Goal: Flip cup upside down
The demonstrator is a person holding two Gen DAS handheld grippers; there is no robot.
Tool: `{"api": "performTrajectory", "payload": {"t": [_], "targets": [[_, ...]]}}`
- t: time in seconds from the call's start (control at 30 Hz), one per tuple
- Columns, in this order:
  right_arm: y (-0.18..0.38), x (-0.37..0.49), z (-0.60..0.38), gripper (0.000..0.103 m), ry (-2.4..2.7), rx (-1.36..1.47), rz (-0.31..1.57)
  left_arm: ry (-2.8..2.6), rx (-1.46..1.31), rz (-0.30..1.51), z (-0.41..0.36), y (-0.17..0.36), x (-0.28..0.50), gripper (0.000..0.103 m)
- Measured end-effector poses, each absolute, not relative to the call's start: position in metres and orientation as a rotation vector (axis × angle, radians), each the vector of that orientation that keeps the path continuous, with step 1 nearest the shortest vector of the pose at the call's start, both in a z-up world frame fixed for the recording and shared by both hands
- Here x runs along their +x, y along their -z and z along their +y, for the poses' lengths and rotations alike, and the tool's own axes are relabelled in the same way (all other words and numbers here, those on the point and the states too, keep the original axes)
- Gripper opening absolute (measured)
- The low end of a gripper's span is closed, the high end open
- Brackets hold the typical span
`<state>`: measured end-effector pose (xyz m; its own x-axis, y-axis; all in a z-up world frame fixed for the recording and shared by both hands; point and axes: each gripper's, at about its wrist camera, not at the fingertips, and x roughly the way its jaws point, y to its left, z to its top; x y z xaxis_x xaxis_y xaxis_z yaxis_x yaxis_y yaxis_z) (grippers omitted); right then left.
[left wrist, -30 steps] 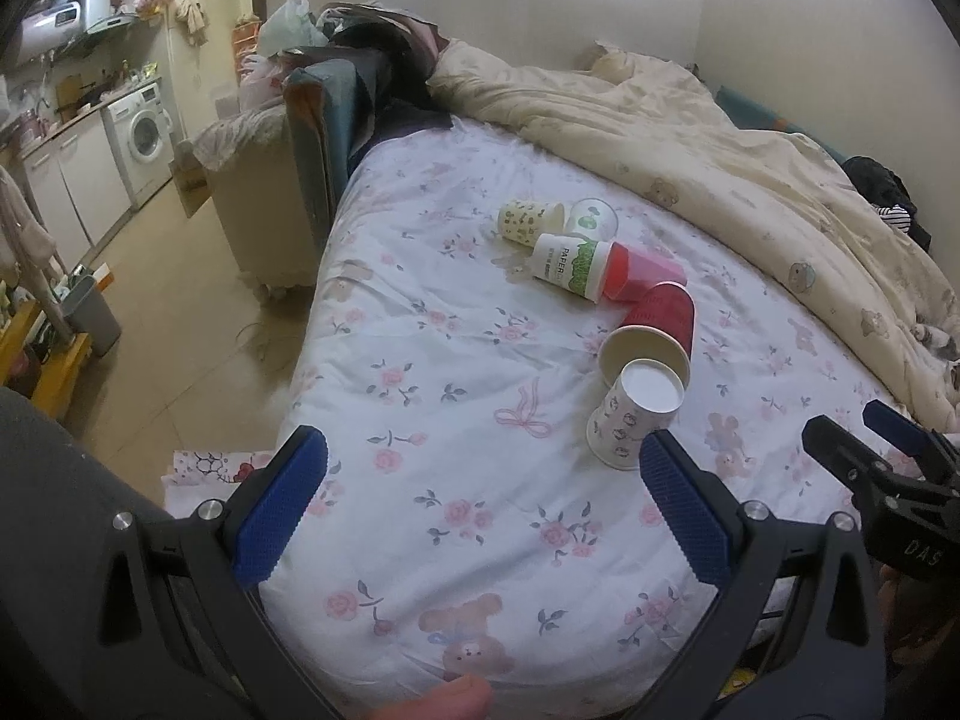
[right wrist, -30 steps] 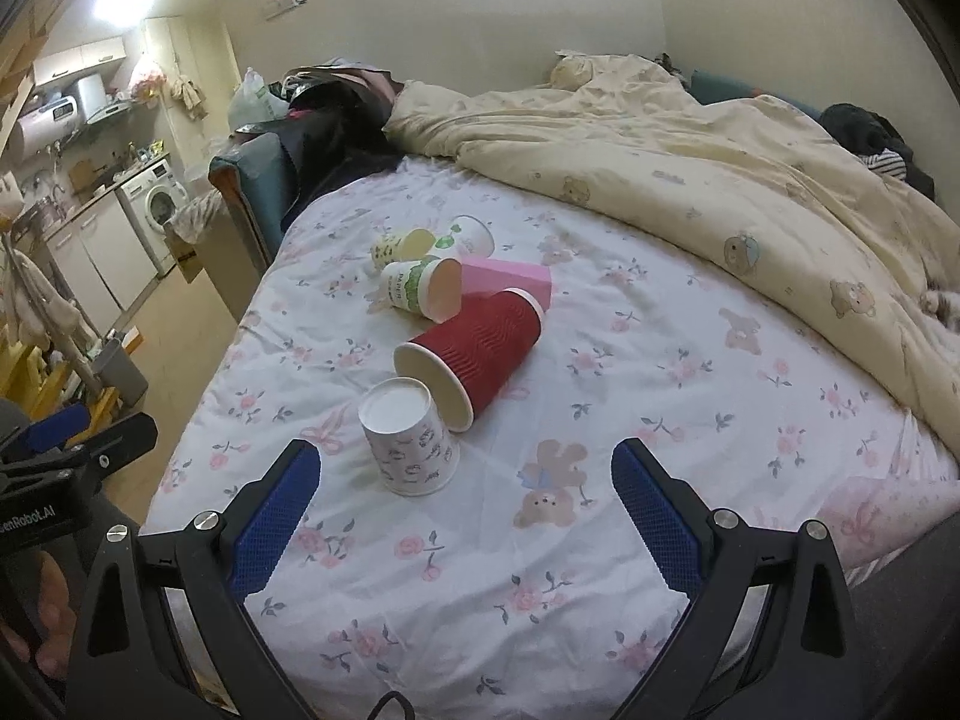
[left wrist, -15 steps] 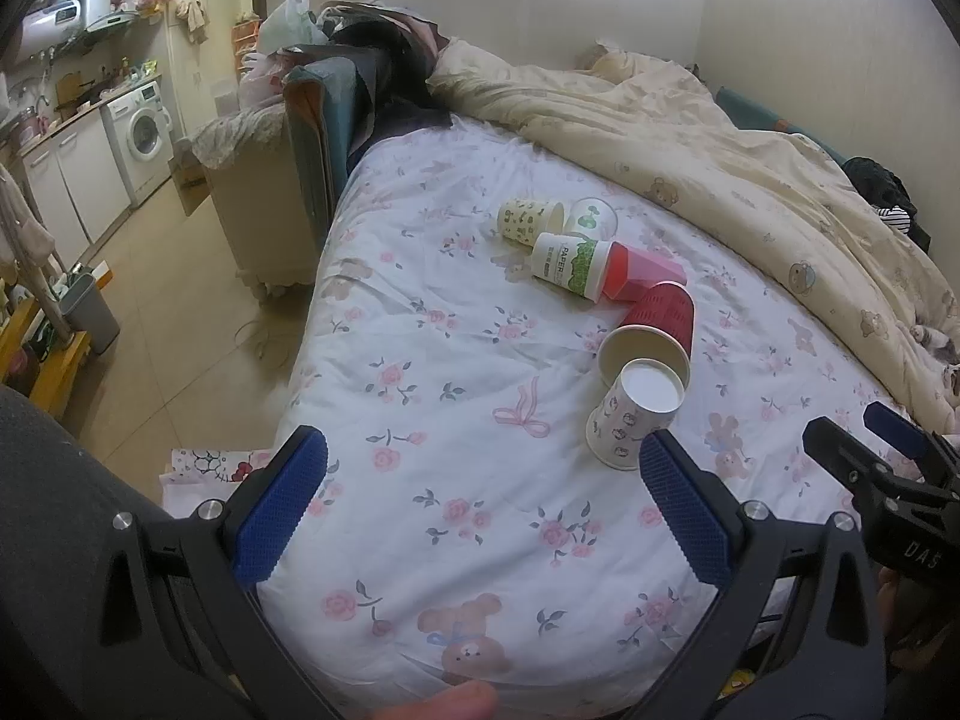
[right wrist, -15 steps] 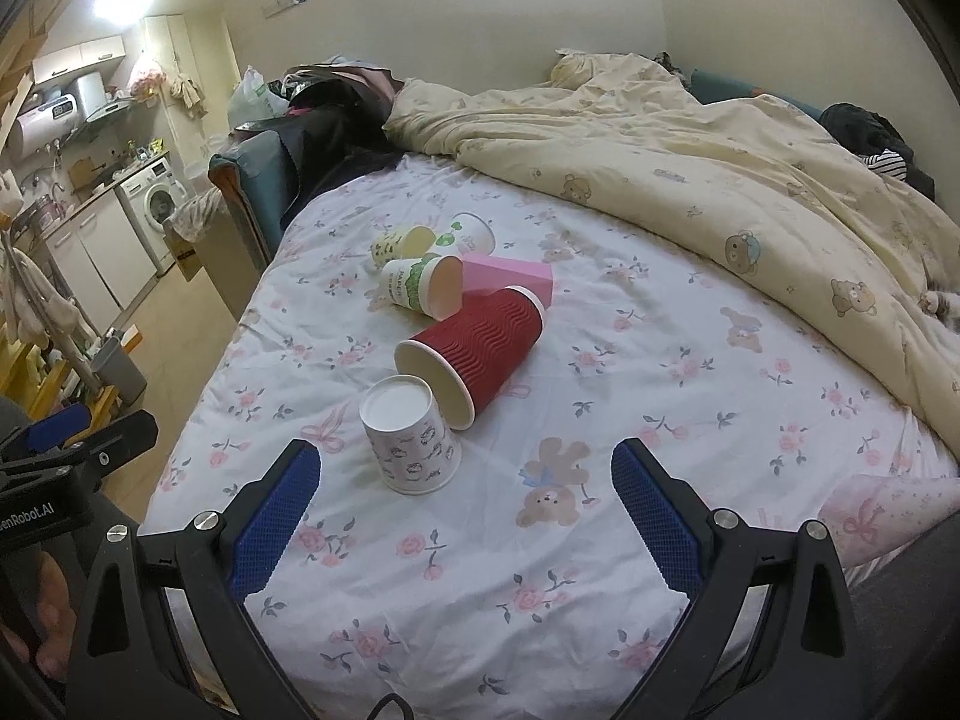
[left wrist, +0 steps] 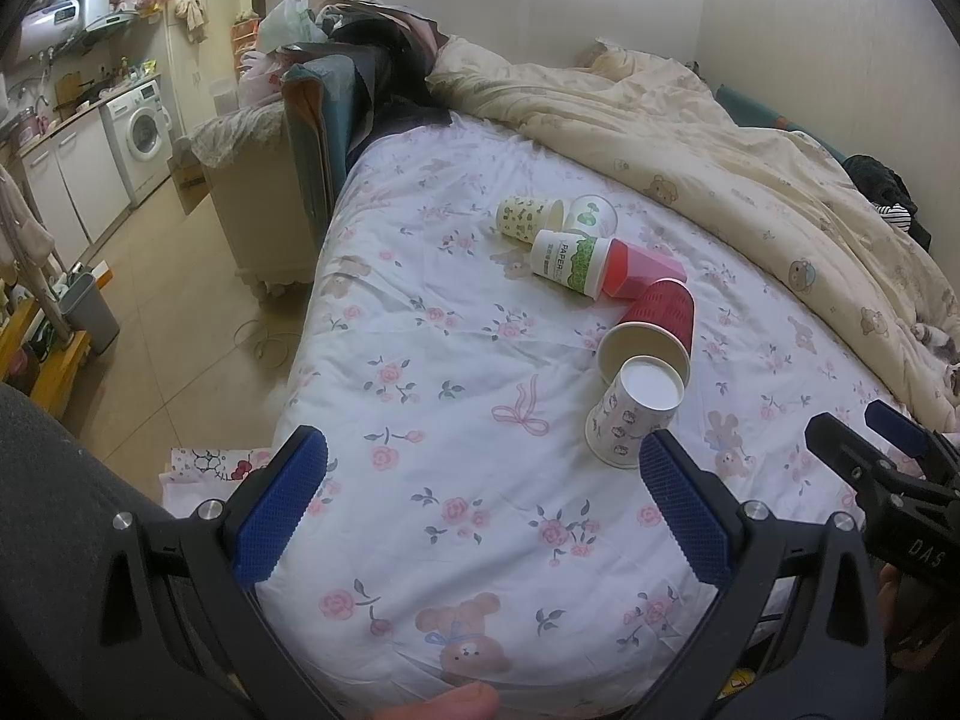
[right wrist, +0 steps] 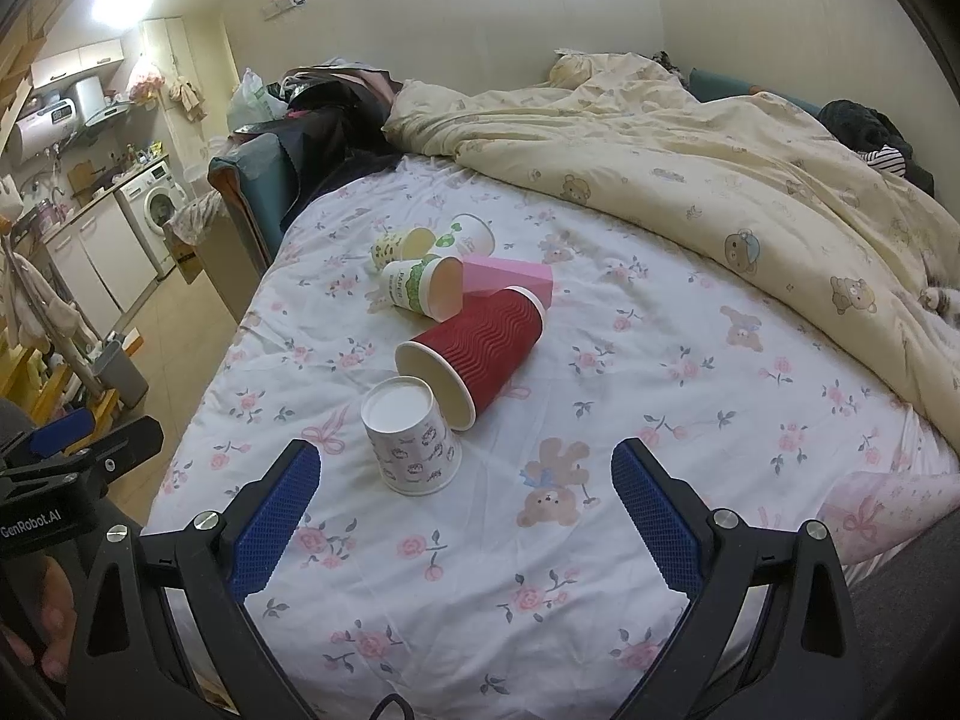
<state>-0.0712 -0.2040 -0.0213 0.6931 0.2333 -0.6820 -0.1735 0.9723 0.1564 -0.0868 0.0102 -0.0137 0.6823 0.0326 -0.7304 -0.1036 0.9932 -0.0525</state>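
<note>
A white patterned paper cup stands upside down on the bed, base up; it also shows in the left wrist view. A red ribbed cup lies on its side just behind it, its mouth toward the white cup. Behind it lie a green-and-white cup, a pink cup, a yellow cup and another white cup. My right gripper is open and empty, just short of the white cup. My left gripper is open and empty, the white cup beyond its right finger.
The floral sheet covers the bed; a cream duvet is heaped along the far right. The bed's left edge drops to a tiled floor with a grey bin. A dark headboard with clothes stands behind.
Both grippers have hardly moved and stay open. The cups lie as before.
</note>
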Motion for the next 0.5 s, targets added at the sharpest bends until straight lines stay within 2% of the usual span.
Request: {"api": "performTrajectory", "payload": {"t": [0.5], "targets": [[0.0204,-0.0709,-0.2054,0.100,-0.221,0.087,0.769,-0.076,-0.092,0.819,0.0103,0.0141,-0.0871,0.103]]}}
